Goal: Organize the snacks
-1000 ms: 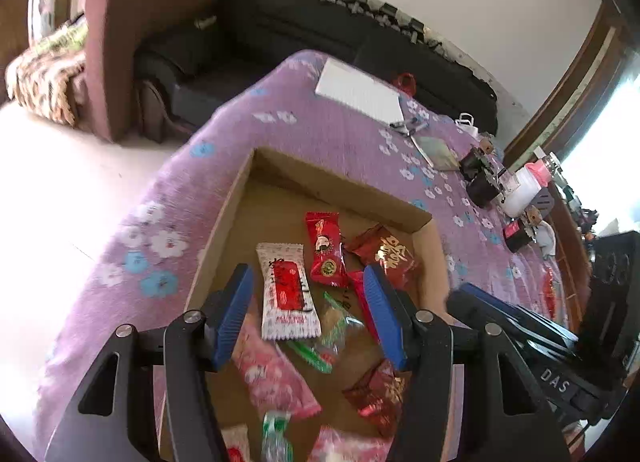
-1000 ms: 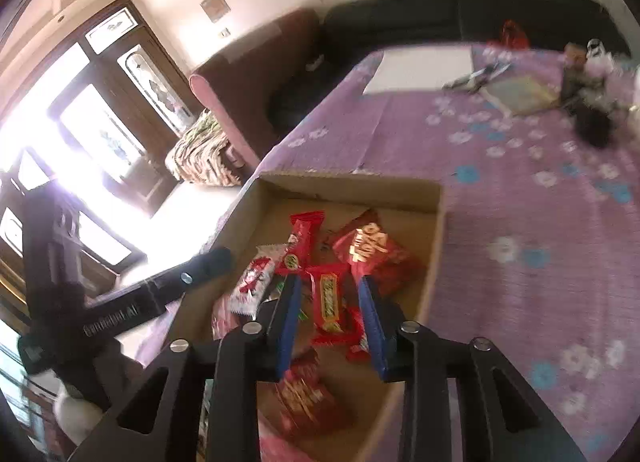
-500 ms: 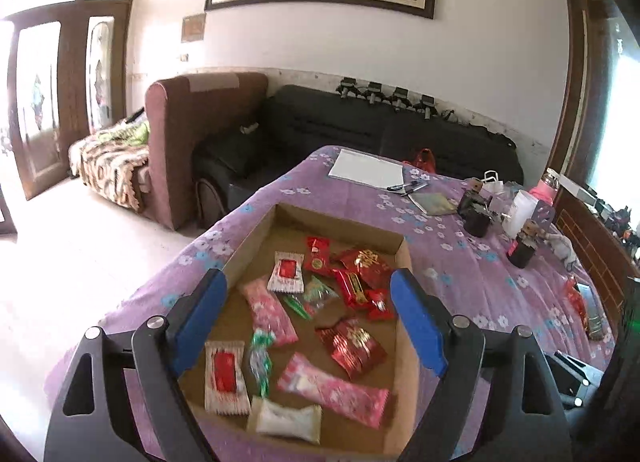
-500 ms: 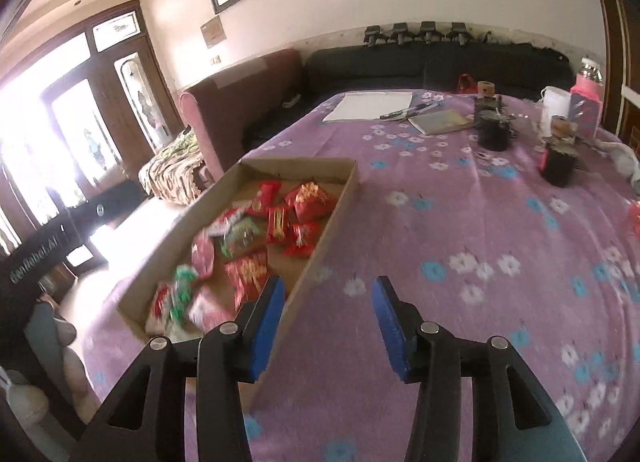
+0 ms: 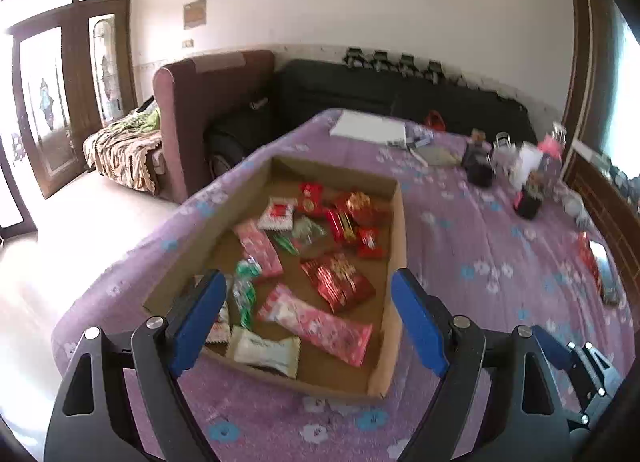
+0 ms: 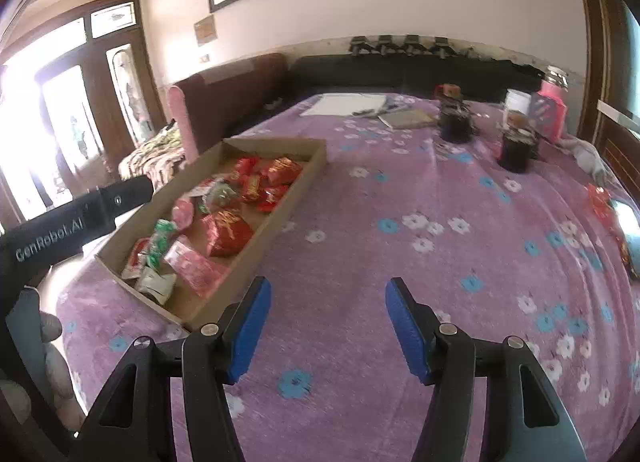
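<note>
The snacks lie loose in a shallow cardboard tray, which sits on the desk under a purple flowered cloth, toward its left edge as both cameras see it. Among them are a long pink packet and a white one by the near wall, a shiny red pouch in the middle, green-wrapped sweets at the left, and small red packets at the far end.

The left claw hangs over the tray's near end, released wide, with nothing pinched between its blue pads. The right claw is over bare cloth just right of the tray; its jaws are opening and hold nothing.

Farther back on the desk stand two dark jars, a pink bottle, white paper and a notebook. Behind are a dark sofa and a brown armchair.
</note>
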Motion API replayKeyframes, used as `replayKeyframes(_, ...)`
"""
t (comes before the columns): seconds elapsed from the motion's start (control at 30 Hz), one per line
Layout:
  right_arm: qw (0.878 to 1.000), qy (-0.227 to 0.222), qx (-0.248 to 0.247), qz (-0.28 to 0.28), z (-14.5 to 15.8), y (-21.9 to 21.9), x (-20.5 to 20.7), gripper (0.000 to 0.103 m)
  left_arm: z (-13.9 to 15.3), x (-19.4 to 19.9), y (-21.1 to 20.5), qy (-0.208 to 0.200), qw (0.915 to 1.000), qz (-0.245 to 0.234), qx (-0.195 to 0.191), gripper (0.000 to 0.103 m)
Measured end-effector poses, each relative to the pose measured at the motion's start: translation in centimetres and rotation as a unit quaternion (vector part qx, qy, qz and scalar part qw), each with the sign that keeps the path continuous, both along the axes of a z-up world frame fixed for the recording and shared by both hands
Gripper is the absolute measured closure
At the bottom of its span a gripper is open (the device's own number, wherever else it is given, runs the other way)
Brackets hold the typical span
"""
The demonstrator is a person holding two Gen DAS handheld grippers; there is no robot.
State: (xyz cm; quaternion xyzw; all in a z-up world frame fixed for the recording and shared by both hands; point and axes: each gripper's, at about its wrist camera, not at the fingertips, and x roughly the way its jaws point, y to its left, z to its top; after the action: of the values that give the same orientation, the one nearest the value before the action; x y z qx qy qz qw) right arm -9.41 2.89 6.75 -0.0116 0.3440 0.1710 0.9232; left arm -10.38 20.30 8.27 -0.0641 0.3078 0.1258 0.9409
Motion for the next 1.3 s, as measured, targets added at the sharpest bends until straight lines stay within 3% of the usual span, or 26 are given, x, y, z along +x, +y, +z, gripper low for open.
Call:
replayKeyframes(0.4, 1.0, 0.02, -0.014, -0.015, -1.5, 0.5, -0.1, 0.037, -2.3, 0.6, -0.4, 0.046, 0.9986, -0.022, -0.015, 0.018)
replayKeyframes(0.97, 0.999, 0.009, -0.043, -0.011, -1.4, 2.5, -1.0, 0.035, -3.0, -0.5, 1.8, 0.046, 0.9982, -0.012, -0.036, 0.018)
replayKeyframes(1.13, 0.999, 0.002, -0.043, -0.01, -1.1, 2.5, -1.4, 0.035, -2.1, -1.5, 1.8, 0.018, 0.9997, 0.003, -0.019, 0.018)
replayKeyframes(1.3, 0.999, -0.009, -0.041, -0.01, -0.7, 2.1, -1.8, 0.034, 0.4, -4.4, 1.6, -0.086, 0.9951, 0.047, 0.016, 0.017)
